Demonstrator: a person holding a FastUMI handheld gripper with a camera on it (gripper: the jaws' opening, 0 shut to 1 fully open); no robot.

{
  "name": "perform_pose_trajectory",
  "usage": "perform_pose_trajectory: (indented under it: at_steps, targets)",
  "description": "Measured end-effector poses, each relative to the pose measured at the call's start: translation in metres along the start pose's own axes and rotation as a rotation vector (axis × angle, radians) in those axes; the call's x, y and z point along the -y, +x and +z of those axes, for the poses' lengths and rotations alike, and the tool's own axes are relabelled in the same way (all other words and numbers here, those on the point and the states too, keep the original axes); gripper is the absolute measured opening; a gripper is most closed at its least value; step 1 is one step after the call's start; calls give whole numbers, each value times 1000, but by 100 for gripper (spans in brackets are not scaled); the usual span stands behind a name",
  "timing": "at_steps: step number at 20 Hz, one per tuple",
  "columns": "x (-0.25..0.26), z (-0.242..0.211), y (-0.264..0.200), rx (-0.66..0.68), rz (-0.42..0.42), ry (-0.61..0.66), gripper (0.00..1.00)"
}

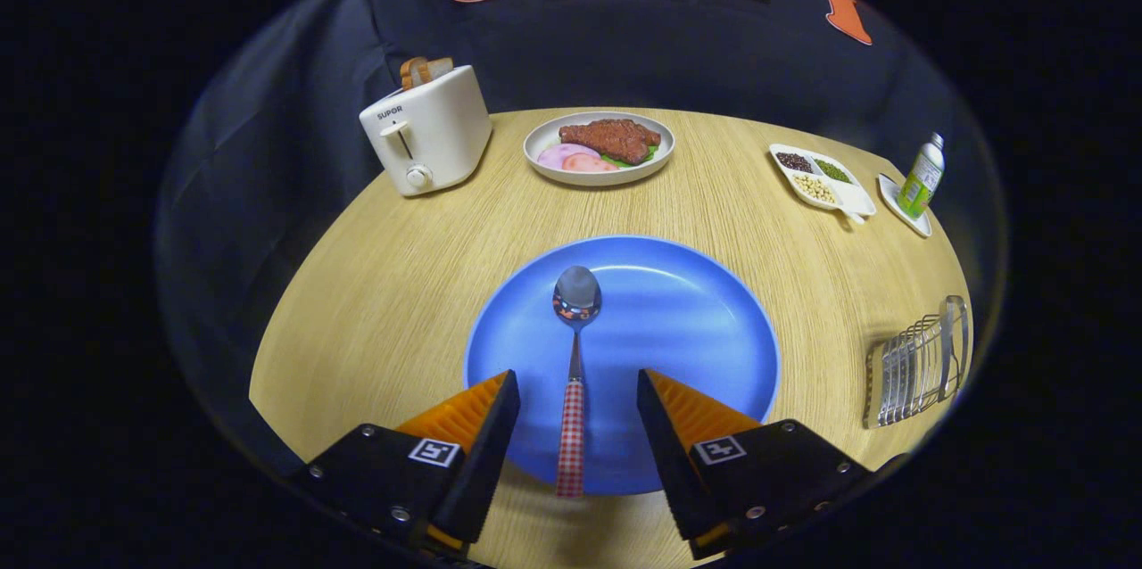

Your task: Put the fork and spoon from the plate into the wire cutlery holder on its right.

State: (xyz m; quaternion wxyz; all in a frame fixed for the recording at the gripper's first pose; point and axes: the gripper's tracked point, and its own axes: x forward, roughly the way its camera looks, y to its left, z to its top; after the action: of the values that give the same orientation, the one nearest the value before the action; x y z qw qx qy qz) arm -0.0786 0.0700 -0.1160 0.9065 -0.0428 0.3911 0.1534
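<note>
A spoon [573, 373] with a red-and-white checked handle lies on the blue plate [678, 319], its bowl pointing away from me. My gripper [577, 391] is open, and the spoon's handle runs straight between the two fingers without either touching it. The handle's end sticks out over the plate's near rim. The wire cutlery holder [919, 364] stands on the table to the right of the plate, well beyond my right finger.
A white toaster [428, 136] with bread in it stands at the back left. A plate of meat and ham [598, 148] sits behind the blue plate. A divided dish of beans [821, 178] and a green bottle [921, 177] on a saucer stand at the back right.
</note>
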Motion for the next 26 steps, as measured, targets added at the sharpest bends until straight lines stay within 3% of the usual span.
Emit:
perform_pose_trajectory:
  at_steps: [3, 4, 9, 10, 15, 20, 26]
  targets:
    - [-1, -7, 5, -11, -19, -26, 62]
    - [-1, -9, 6, -17, -22, -29, 51]
    - [5, -15, 9, -30, -60, -38, 23]
    - [6, -16, 4, -36, -62, -35, 11]
    - [11, -15, -12, -68, -18, 17, 7]
    - [47, -13, -56, -123, -9, 37, 6]
    - [118, -10, -127, -223, -69, 30, 6]
